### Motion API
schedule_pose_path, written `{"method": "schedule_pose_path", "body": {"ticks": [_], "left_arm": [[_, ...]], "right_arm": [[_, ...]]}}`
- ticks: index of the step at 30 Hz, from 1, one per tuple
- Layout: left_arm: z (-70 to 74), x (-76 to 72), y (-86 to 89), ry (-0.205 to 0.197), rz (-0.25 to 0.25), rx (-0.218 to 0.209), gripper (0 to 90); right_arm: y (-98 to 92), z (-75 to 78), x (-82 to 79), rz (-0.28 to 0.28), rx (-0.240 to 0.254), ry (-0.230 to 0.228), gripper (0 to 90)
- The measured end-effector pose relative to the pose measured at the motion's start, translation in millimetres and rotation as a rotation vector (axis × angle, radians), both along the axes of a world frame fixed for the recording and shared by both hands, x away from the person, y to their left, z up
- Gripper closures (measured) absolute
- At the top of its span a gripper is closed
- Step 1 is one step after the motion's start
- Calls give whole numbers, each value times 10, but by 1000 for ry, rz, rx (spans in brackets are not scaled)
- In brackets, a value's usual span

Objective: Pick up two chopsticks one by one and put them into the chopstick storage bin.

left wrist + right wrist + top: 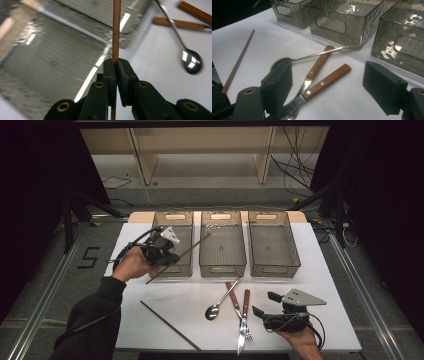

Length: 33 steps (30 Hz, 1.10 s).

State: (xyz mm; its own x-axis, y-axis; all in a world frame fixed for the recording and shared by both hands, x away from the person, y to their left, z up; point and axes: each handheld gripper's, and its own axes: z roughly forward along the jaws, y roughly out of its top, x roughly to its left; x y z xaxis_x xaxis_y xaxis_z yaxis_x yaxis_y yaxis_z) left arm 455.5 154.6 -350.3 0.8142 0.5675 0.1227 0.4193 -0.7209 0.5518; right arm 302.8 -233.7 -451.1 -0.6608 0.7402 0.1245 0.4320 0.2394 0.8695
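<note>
The left gripper point(167, 256) is holding a chopstick point(186, 253) above the left bin point(176, 220), its jaws closing tight on the stick point(116, 30), which is slanting over the bin's near rim toward the middle bin point(222, 264). The right gripper point(265, 304) is resting near the table's point(330, 320) front edge, jaws standing wide apart and holding nothing. A second chopstick point(170, 318), a spoon point(220, 302), a fork point(245, 317) and a knife point(235, 310) are lying on the table between the hands.
</note>
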Motion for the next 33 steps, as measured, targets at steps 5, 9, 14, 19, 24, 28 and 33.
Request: {"method": "schedule_pose_path", "body": {"ticks": [5,9,14,19,24,28,33], "left_arm": [[92,206,97,-23,99,-49,848],[129,342,110,-44,145,-46,849],[121,507,136,-66,203,-69,849],[94,636,168,-83,240,-69,848],[71,704,201,-85,265,-76,848],[15,736,218,-72,281,-75,848],[-76,765,242,-54,305,-87,847]], "right_arm": [[-1,3,-2,0,1,0,246],[-2,5,-4,0,2,1,245],[-3,4,-4,3,3,1,246],[-4,4,-6,5,3,-1,245],[-6,2,-2,5,5,3,246],[-4,2,-2,5,4,2,246],[-4,2,-2,6,5,2,246]]}}
